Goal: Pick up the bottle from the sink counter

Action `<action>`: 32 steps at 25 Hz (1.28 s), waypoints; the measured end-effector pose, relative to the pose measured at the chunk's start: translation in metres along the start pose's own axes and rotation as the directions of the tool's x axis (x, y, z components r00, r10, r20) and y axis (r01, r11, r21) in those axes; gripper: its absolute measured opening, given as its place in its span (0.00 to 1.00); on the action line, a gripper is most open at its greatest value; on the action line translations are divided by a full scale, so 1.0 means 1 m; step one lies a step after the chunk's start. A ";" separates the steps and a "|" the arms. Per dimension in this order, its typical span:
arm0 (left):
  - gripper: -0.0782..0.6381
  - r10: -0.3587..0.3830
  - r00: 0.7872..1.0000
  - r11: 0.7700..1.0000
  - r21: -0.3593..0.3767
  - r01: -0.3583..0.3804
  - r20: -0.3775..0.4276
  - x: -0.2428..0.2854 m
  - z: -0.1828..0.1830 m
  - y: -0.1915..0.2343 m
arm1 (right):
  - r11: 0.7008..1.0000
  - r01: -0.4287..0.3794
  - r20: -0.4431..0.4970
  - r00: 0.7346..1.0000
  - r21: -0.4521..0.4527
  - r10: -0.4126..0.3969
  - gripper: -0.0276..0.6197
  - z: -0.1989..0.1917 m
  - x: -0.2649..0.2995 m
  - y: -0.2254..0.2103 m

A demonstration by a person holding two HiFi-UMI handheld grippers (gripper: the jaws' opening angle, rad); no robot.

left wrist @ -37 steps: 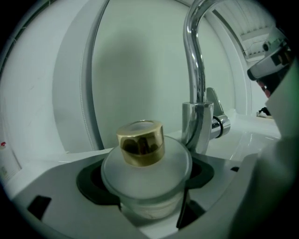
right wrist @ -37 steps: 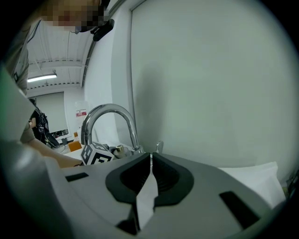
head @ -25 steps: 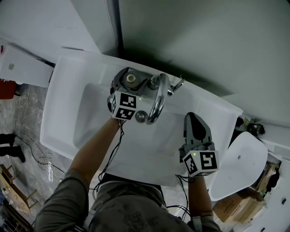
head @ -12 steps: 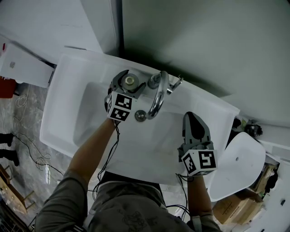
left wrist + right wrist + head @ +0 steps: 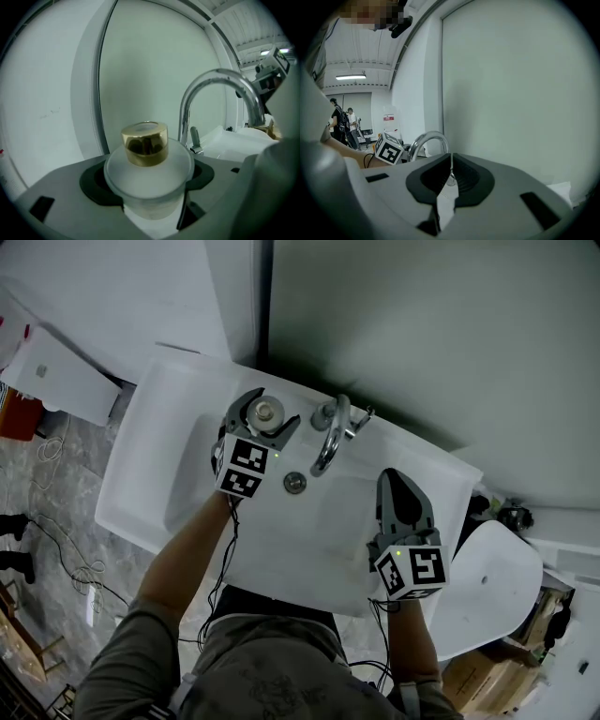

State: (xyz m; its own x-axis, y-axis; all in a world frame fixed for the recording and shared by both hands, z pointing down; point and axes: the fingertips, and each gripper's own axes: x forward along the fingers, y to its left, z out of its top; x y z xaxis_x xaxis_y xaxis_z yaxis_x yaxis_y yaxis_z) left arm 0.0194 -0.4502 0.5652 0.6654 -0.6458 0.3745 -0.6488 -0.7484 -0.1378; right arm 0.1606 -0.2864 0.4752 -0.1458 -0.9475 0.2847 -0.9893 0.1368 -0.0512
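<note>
The left gripper (image 5: pixel 263 424) has its jaws closed around the frosted bottle (image 5: pixel 148 174), the dark pads pressing its round body from both sides just under the shoulder, so the gold cap (image 5: pixel 145 143) stands clear above them. In the head view the bottle sits upper centre, over the back ledge of the white sink (image 5: pixel 142 432), just left of the chrome faucet (image 5: pixel 332 435). Whether its base touches the ledge cannot be told. The right gripper (image 5: pixel 394 480) hangs over the basin's right side, jaws pressed together with nothing between them.
</note>
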 end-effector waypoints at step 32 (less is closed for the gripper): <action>0.60 0.003 0.966 0.994 0.101 -0.030 0.260 -0.255 0.219 -0.022 | 0.963 -0.125 0.294 0.936 -0.237 0.194 0.10 0.222 -0.137 0.102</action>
State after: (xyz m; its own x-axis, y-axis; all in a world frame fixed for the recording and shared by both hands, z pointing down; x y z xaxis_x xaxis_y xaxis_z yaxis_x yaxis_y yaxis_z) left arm -0.0558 -0.3022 0.2722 0.7367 -0.6651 0.1224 -0.6280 -0.7400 -0.2409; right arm 0.0814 -0.2069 0.2183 -0.3254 -0.9452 -0.0253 -0.9371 0.3188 0.1424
